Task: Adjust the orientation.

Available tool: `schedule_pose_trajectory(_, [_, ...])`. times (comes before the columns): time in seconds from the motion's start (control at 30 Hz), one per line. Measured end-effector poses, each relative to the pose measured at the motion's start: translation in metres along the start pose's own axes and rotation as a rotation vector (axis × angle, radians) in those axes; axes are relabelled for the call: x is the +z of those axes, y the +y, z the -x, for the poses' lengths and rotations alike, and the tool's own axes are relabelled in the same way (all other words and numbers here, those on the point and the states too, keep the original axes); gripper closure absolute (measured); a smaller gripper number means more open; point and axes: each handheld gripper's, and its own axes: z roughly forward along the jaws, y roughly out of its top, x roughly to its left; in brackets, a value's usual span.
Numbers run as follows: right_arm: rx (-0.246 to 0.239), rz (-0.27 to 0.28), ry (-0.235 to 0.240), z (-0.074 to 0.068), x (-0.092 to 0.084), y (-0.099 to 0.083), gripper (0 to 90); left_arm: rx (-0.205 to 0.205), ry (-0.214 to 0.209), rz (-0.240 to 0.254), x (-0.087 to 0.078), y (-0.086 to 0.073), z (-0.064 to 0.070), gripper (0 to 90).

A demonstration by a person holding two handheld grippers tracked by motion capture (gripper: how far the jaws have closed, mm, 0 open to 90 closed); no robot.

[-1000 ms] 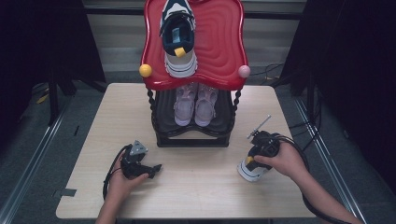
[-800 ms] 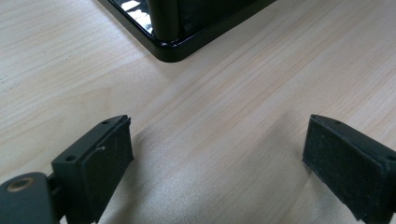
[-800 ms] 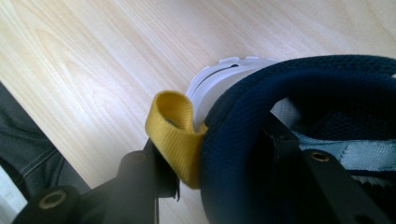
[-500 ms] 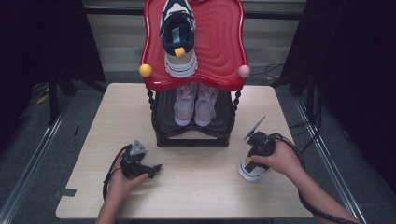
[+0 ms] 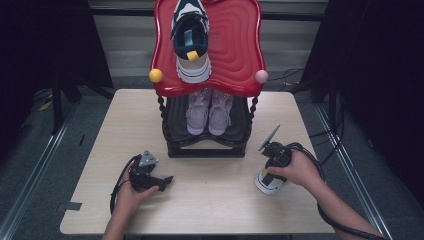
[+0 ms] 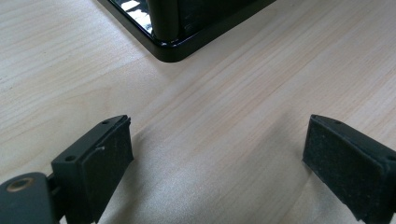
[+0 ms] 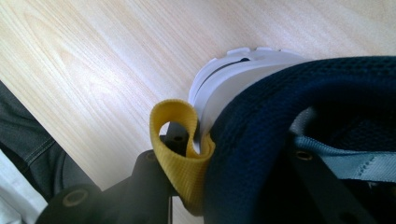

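Even overhead light brightens the pale worktop [image 5: 210,200] against dark surroundings, with soft shadows, slight glare, and blurred close-up foregrounds.

a red and black shoe rack [image 5: 240,55] stood on the table [image 5: 210,200]. pink shoes [image 5: 209,112] sat under a dark shoe [image 5: 190,35].

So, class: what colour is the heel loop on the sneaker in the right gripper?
Yellow heel loop; right gripper view.

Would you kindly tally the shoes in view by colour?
Navy and white shoes: 2, one on the red shelf top, one in the right gripper
Pink shoes: 2, on the lower shelf
Total: 4
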Motion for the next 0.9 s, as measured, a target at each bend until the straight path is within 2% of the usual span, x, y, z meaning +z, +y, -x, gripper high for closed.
schedule_pose_trajectory(0.37, [-0.019,-0.013,-0.007,-0.004,0.000,0.002,69.8,-0.001,0.000,0.001,0.000,0.000,0.000,7.6])
schedule_pose_trajectory(0.47, [-0.040,-0.013,-0.007,-0.003,0.000,0.002,70.5,-0.001,0.000,0.000,0.000,0.000,0.000,7.5])
schedule_pose_trajectory(0.67, [-0.045,-0.025,0.006,-0.007,-0.002,0.002,71.3,0.000,0.000,0.000,0.000,0.000,0.000,7.6])
schedule_pose_trajectory(0.7, [-0.052,-0.025,0.010,-0.007,-0.003,0.002,71.3,-0.001,0.000,0.001,0.000,0.000,0.000,7.6])
schedule_pose_trajectory(0.73, [-0.089,-0.027,-0.019,-0.005,-0.004,0.002,71.3,-0.001,0.000,0.001,0.000,0.000,0.000,7.5])
schedule_pose_trajectory(0.8, [-0.095,-0.029,-0.010,-0.007,-0.006,0.002,71.5,-0.001,0.000,0.000,0.000,0.000,0.000,7.5])
schedule_pose_trajectory(0.83, [-0.078,-0.027,0.021,-0.010,-0.007,0.002,71.5,-0.001,0.000,0.001,0.000,0.000,0.000,7.6])
schedule_pose_trajectory(0.9, [-0.096,-0.033,0.036,-0.011,-0.010,0.002,71.5,-0.001,0.000,0.000,0.000,0.000,0.000,7.5])
